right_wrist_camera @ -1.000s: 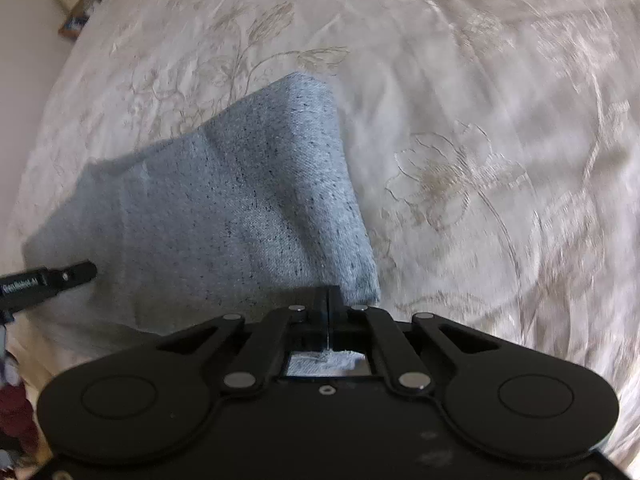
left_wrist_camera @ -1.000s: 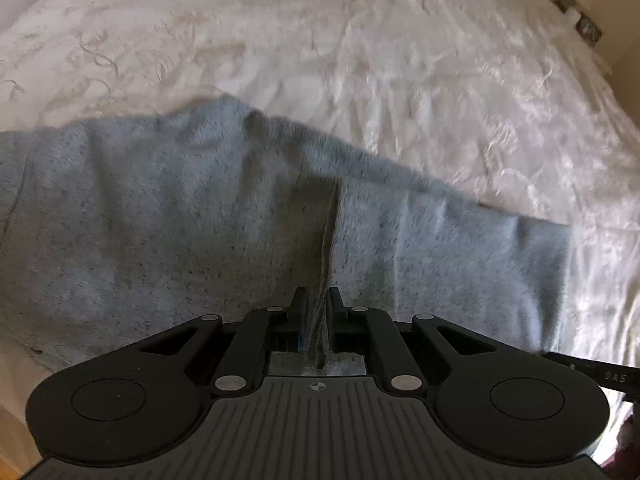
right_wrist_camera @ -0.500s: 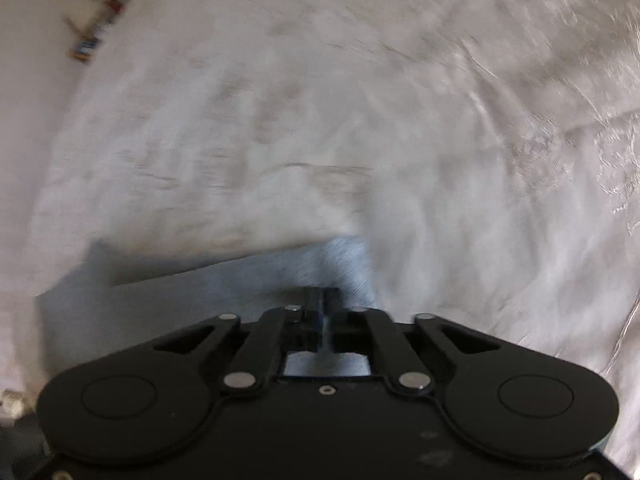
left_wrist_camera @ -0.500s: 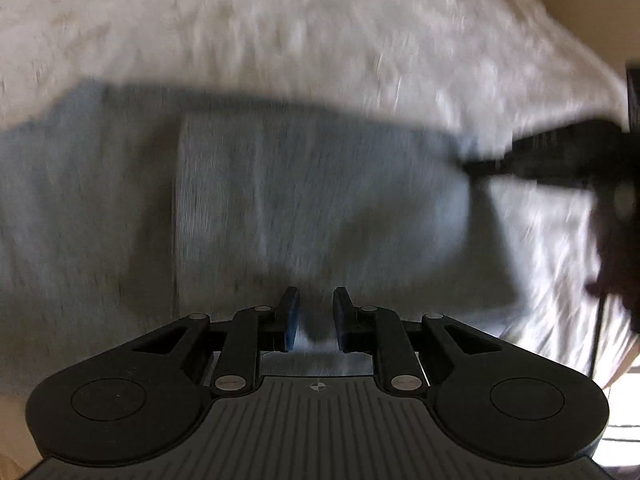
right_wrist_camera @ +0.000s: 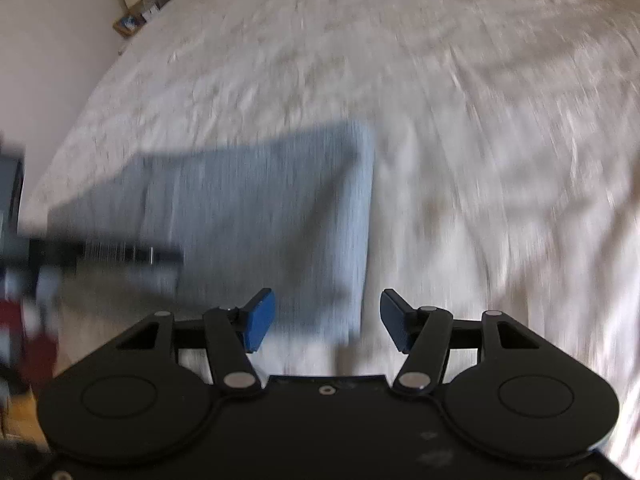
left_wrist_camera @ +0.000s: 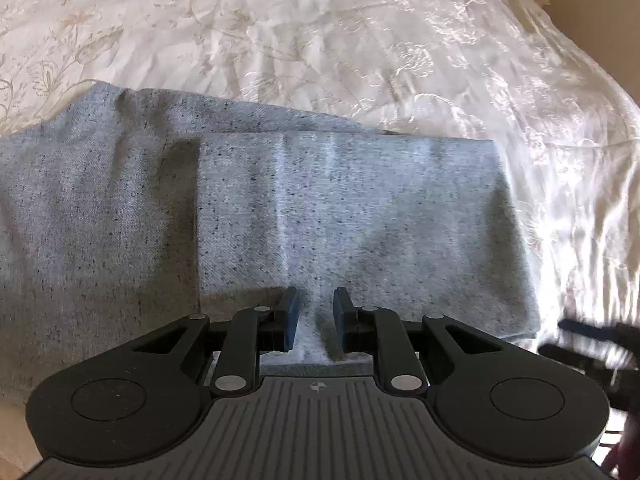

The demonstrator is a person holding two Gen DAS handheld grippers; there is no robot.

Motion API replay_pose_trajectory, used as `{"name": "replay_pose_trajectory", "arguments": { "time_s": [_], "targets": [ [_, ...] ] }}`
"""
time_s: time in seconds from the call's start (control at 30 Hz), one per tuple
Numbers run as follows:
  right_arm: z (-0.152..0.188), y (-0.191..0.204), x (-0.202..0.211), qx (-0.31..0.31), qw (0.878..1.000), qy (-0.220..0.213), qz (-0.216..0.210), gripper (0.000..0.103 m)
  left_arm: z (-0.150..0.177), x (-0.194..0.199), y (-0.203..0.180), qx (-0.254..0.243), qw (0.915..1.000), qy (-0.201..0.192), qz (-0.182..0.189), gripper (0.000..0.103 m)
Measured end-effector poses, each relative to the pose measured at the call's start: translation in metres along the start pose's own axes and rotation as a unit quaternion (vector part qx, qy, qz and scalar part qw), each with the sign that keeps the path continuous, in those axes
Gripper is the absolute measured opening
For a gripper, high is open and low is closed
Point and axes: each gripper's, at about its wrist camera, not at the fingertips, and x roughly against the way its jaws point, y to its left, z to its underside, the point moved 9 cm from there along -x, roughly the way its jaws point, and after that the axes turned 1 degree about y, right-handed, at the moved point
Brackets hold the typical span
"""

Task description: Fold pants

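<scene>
The right tool [right_wrist_camera: 327,320] had just opened wide over the gray pants [right_wrist_camera: 256,216] on the white bed [right_wrist_camera: 480,120], holding nothing.

My left view sharp, sunlit glare on bedspread [left_wrist_camera: 400,40] at right; my right view motion-blurred; fisheye bends edges

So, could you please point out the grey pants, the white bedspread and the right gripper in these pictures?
grey pants [left_wrist_camera: 360,216]: left wrist view, on the folded-over top layer.
white bedspread [left_wrist_camera: 320,40]: left wrist view, on bare embroidered fabric beyond the pants.
right gripper [right_wrist_camera: 327,320]: right wrist view, midway between its open blue-padded fingertips.
</scene>
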Motion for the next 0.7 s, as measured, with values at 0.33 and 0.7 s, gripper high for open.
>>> {"name": "replay_pose_trajectory", "arguments": {
  "time_s": [0.33, 0.7],
  "targets": [
    [0.029, 0.001, -0.012, -0.037, 0.998, -0.015, 0.049, 0.062, -0.003, -0.009, -0.006, -0.031, 0.9994, 0.013, 0.003, 0.018],
    [0.029, -0.043, -0.032, -0.101, 0.985, 0.003, 0.142, 0.037, -0.002, -0.015, -0.005, -0.032, 0.9993, 0.017, 0.007, 0.018]
  ]
}}
